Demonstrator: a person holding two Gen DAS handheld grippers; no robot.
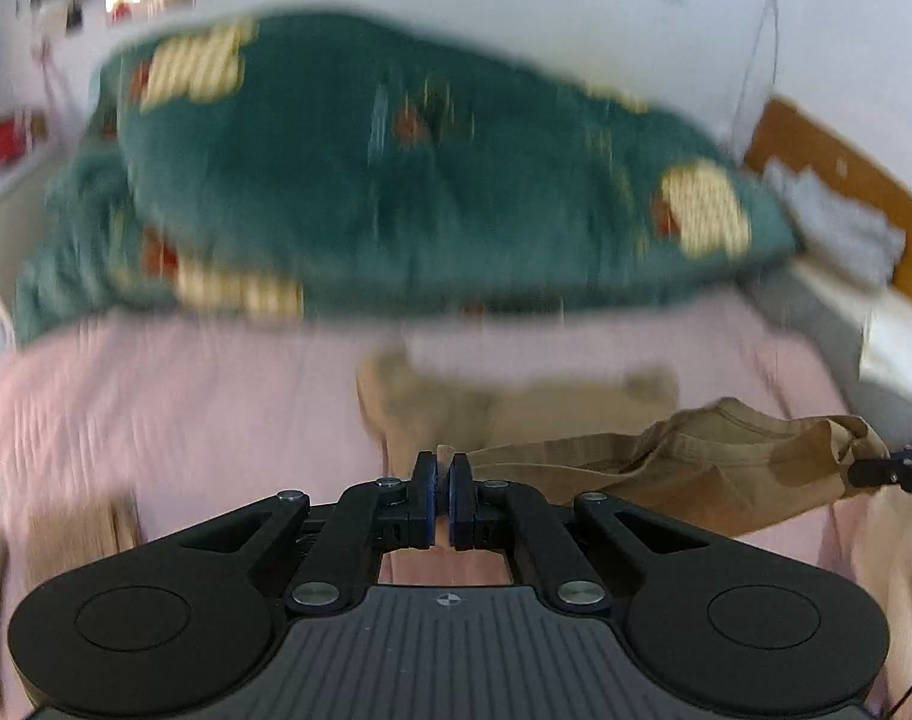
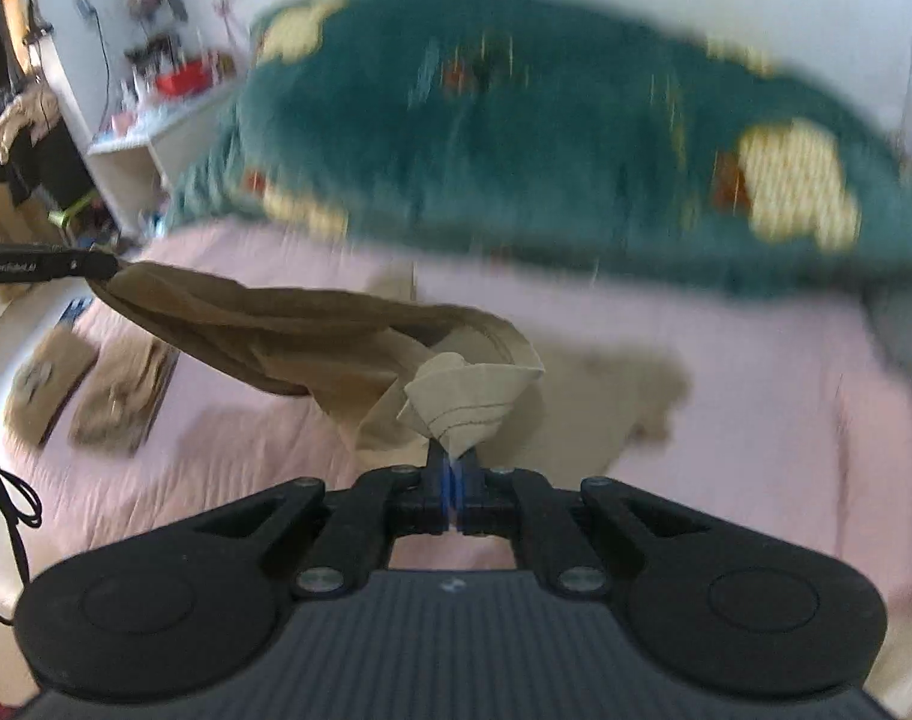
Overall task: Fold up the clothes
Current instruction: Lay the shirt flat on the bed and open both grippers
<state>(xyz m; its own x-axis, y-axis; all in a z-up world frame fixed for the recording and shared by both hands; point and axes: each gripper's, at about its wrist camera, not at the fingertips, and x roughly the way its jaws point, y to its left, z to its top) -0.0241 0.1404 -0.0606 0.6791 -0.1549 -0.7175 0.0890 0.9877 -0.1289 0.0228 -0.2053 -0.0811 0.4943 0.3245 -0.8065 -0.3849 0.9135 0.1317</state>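
A tan T-shirt (image 1: 684, 456) hangs stretched in the air between my two grippers, above a pink bed cover (image 1: 174, 408). My left gripper (image 1: 443, 468) is shut on one end of the shirt. My right gripper (image 2: 451, 462) is shut on the other end, a bunched corner (image 2: 468, 399) that sticks up above the fingers. The shirt sags in the middle in the right wrist view (image 2: 288, 330). The left gripper shows at the left edge of the right wrist view (image 2: 102, 264), and the right gripper at the right edge of the left wrist view (image 1: 864, 471).
A big teal blanket (image 1: 396, 168) with yellow and red patches is heaped at the far side of the bed. Folded tan clothes (image 2: 90, 390) lie on the bed's left part. A wooden headboard (image 1: 840, 168) with a grey cloth (image 1: 840, 222) is at the right. A white shelf (image 2: 156, 138) stands at the left.
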